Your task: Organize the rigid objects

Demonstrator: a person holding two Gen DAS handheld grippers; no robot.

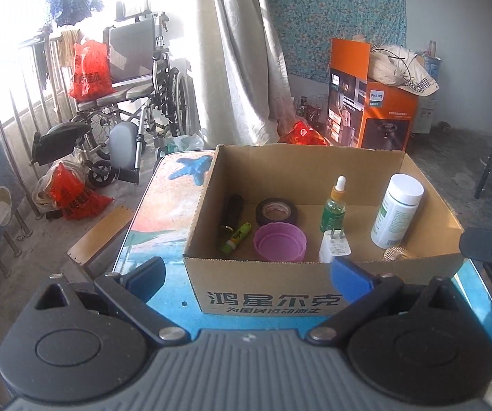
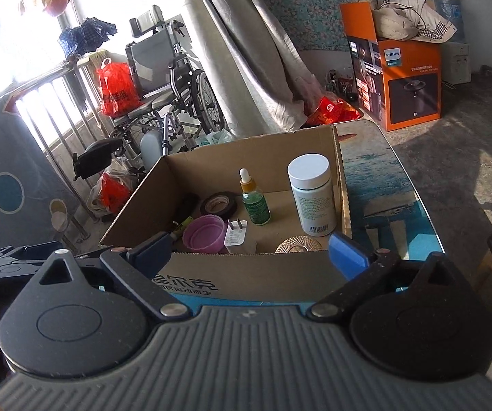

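I see the cardboard box point(image 1: 266, 294) sitting open-topped on the blue patterned table point(image 1: 174, 198), its long axis running left to right across my left wrist view, printed front wall facing me. Inside, the white bottle point(image 1: 396, 210) stands upright near the right wall, cap up, and the green dropper bottle point(image 1: 334, 205) stands upright just left of it, nozzle pointing up. The white charger plug point(image 1: 334, 246) is propped near the front wall with its prongs pointing up. The purple lid point(image 1: 279, 241) lies hollow side up beside it, and the black tape roll point(image 1: 276, 210) lies flat just behind the lid. The green lighter point(image 1: 235, 238) lies on the floor of the box, its long axis slanting from front-left to back-right, next to a dark object point(image 1: 232, 210) along the left wall that I cannot identify. A gold wire piece point(image 2: 299, 245) lies at the front right corner. My left gripper point(image 1: 247, 275) hangs before the front wall, jaws spread wide with nothing between the pads. My right gripper point(image 2: 247, 250) is likewise spread apart and empty, near the same wall. Beyond are a wheelchair point(image 1: 136, 82) and an orange carton point(image 1: 372, 102).
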